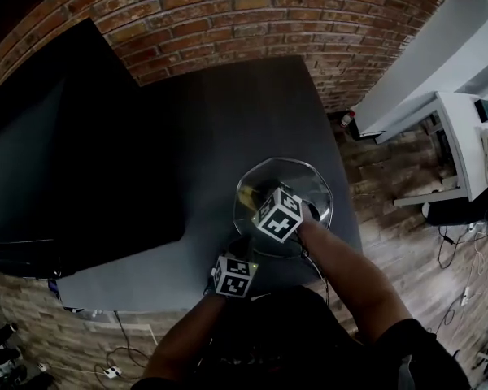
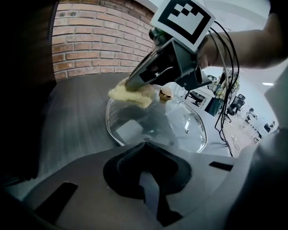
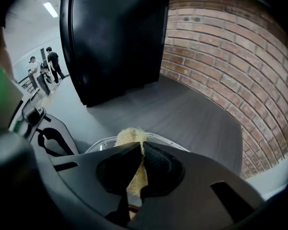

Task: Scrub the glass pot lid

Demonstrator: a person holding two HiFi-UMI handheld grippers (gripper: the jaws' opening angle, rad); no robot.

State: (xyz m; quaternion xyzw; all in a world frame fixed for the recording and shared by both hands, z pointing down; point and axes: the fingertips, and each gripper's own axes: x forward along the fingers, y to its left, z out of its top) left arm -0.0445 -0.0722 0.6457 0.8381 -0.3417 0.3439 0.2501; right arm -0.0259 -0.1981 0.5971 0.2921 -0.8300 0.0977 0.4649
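Observation:
A round glass pot lid (image 1: pixel 309 187) with a gold knob (image 2: pixel 166 94) lies on the dark grey table (image 1: pixel 228 120). My right gripper (image 2: pixel 132 84) is shut on a yellow sponge (image 2: pixel 130 95) and presses it on the lid's far left part, beside the knob. In the right gripper view the sponge (image 3: pixel 129 135) sticks out between the jaws, over the lid's rim (image 3: pixel 102 143). My left gripper (image 2: pixel 145 143) is at the lid's near rim with its jaws closed together on that edge. In the head view both marker cubes hide the jaws.
A large black box (image 1: pixel 73 161) stands on the table's left part. A brick wall (image 1: pixel 228 15) runs behind the table. To the right lie the table's edge, wooden floor (image 1: pixel 398 177), a white desk (image 1: pixel 472 136) and cables (image 1: pixel 464 242).

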